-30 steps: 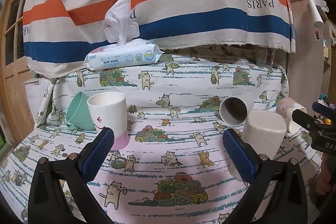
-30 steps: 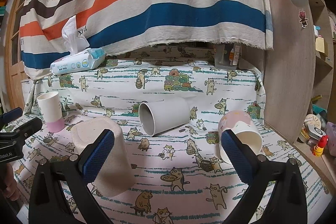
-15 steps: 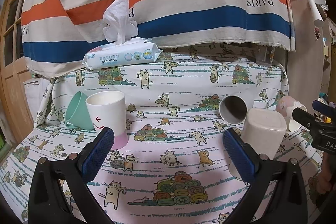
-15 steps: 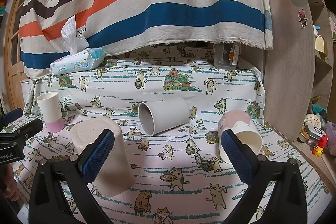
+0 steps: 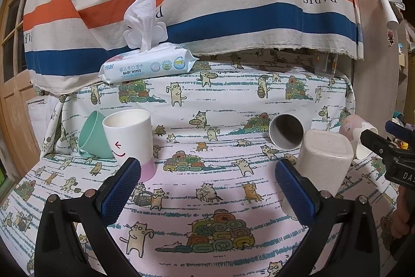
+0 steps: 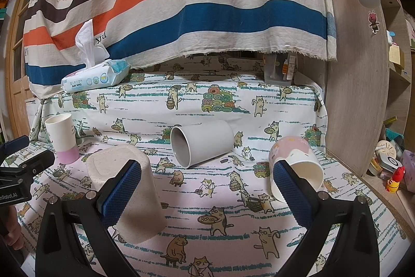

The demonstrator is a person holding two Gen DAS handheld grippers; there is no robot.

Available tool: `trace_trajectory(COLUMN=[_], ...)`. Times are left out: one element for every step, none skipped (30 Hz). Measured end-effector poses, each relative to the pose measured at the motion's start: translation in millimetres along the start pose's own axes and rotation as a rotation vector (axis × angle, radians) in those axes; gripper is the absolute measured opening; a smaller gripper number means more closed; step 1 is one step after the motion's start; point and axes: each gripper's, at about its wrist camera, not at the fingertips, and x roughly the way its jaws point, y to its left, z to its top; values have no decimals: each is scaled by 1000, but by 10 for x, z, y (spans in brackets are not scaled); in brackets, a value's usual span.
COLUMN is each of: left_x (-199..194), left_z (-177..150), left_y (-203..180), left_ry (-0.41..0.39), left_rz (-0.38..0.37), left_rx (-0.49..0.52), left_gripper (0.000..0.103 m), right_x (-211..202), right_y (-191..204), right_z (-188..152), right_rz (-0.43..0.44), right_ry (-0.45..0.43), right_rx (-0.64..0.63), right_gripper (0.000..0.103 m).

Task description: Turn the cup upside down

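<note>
left hand-held gripper [image 5: 207, 188]: jaws spread wide, blue pads holding nothing; hovers above the cat-print cloth, between the white-and-pink cup and the beige cup.
right hand-held gripper [image 6: 207, 188]: jaws spread wide, nothing between the pads; its tip also shows at the right edge of the left wrist view [image 5: 394, 147].
surface [image 6: 207, 199]: covered by a cat-print cloth, with a raised step at the back under the same cloth.
beige cup [image 6: 124, 188]: speckled, squarish, standing mouth down on the cloth; seen just behind the left pad of the right hand-held gripper, and beside the right pad of the left one [image 5: 324, 160].
grey cup [image 6: 202, 144]: lying on its side near the middle, open mouth turned toward the cameras; apart from the other cups.
pink-patterned cup [image 6: 295, 162]: tipped over on its side at the right, white inside showing, partly hidden by the right pad.
white-and-pink cup [image 5: 129, 142]: upright, mouth up, a red arrow and a curved mark on its wall; pink base partly behind the left pad.
mint cup [image 5: 92, 134]: tilted, leaning behind and touching the white-and-pink cup.
baby wipes pack [image 5: 147, 64]: on the raised step at the back, one wipe standing out of the open lid.
striped cloth [image 6: 181, 4]: hangs behind, lettered "paris" and "hermes".
wooden shelf [image 6: 363, 69]: at the right, small items on it too small to tell.
</note>
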Motion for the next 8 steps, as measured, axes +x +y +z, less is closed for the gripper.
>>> trace_trajectory(left_x=[0,1,6,17,26,30,28,22], left_z=[0,-1,-1,0,3,3,3,2], left_y=[0,0,2,2,1,-1,-3,-3], left_ry=[1,2,7,15,19,22,21,19], left_rz=[0,1,3,2,1,1,2,1], left_rx=[0,0,-1,-1,1,2,4,5], left_gripper=[103,103,103,103,103,103,103,103], right_x=[2,-2,1,1,-4,-4,-1,1], right_y=[0,-1,-1,-1,-2,-2,-2,-2], right_z=[1,-1,0,0,-2,-2,-2,0], right_rz=[0,0,0,0,0,0,1,1], right_ry=[0,0,0,0,0,0,0,0], right_rx=[0,0,0,0,0,0,0,0], right_gripper=[102,102,102,102,102,102,102,102])
